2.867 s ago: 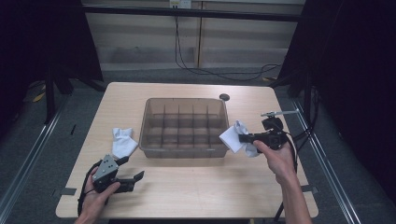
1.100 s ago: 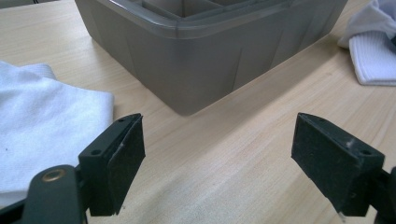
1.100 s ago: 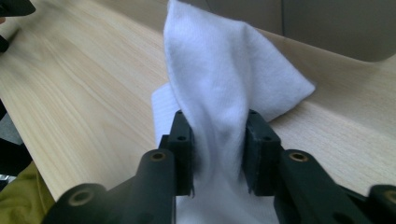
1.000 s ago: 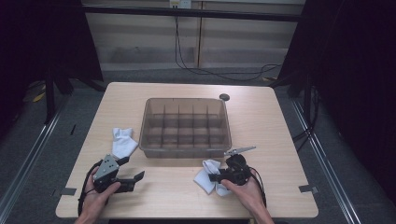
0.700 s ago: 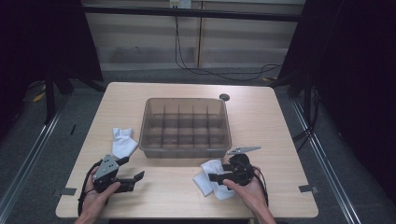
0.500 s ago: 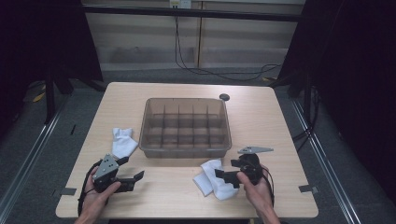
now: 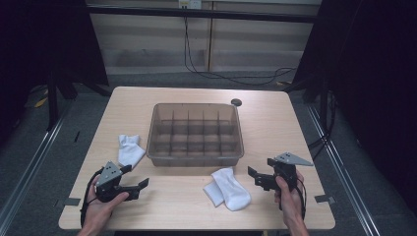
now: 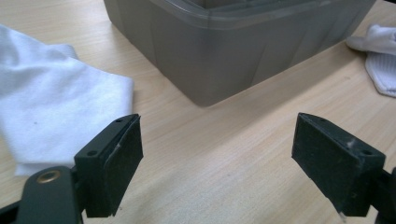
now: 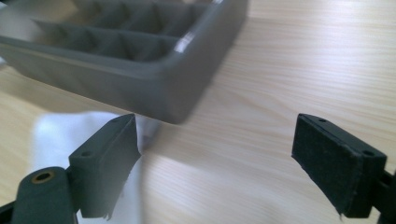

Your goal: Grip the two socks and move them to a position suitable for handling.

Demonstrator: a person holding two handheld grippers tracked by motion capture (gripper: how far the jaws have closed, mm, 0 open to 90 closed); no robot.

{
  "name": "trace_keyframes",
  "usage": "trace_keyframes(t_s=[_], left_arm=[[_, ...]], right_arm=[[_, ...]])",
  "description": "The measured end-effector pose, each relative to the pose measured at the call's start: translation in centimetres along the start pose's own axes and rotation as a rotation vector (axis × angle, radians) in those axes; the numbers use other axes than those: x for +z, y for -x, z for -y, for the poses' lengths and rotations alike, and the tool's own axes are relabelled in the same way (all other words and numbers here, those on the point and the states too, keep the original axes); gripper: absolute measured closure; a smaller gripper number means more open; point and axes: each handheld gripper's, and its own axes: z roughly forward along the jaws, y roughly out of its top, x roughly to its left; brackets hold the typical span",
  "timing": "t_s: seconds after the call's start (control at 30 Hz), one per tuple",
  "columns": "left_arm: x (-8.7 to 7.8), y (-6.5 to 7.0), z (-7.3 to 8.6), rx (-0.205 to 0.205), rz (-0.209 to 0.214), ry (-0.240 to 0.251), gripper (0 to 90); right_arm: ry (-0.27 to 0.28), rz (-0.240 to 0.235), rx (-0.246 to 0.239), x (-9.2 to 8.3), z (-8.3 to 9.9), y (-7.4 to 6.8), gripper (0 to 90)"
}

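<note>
Jaws of the right gripper [image 7: 254,177] have just been opening and now stand wide with nothing between them; the folded white sock [image 7: 227,188] they carried a second ago lies released on the desk [image 7: 295,123], just in front of the organiser bin, and the gripper has drawn away to the sock's right. By my reading the set-down is finished and this sock waits for the next step, perhaps pairing or folding before it goes into a compartment.

Jaws of the left gripper [image 7: 135,177] are likewise wide and empty, resting low near the front left edge of the desk, where they were a second ago. Just beyond them lies the second white sock [image 7: 130,150], flat and untouched, close to the bin's left front corner; in the left gripper view it shows at the left [image 8: 51,102].

Farther back stands the grey translucent bin [image 7: 195,158], its divided compartments apparently empty. Its front wall rises between both socks and the compartments, so either sock must be lifted over the rim. Behind it, a small dark disc [image 7: 236,102] sits near the far edge, well clear.
</note>
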Motion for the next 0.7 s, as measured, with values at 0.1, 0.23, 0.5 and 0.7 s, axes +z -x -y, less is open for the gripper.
trace_keyframes(t_s=[0.1, 0.23, 0.5, 0.7], left_arm=[[-0.2, 0.0, -0.2, 0.002, -0.005, 0.002, 16.1], [-0.2, -0.2, -0.4, 0.003, -0.021, -0.015, 16.0], [-0.8, -2.0, -2.0, -0.035, -0.031, -0.058, 16.7], [-1.1, -4.1, -3.4, -0.051, -0.061, -0.081, 19.7]], right_arm=[[0.01, 0.06, -0.004, 0.1, 0.6, 1.2, 15.6], [0.018, 0.107, 0.001, 0.6, 2.4, 2.4, 15.4], [0.064, 0.143, 0.009, 0.8, 2.8, 3.3, 17.5], [0.074, 0.16, 0.007, 1.5, 3.0, 3.5, 18.1]])
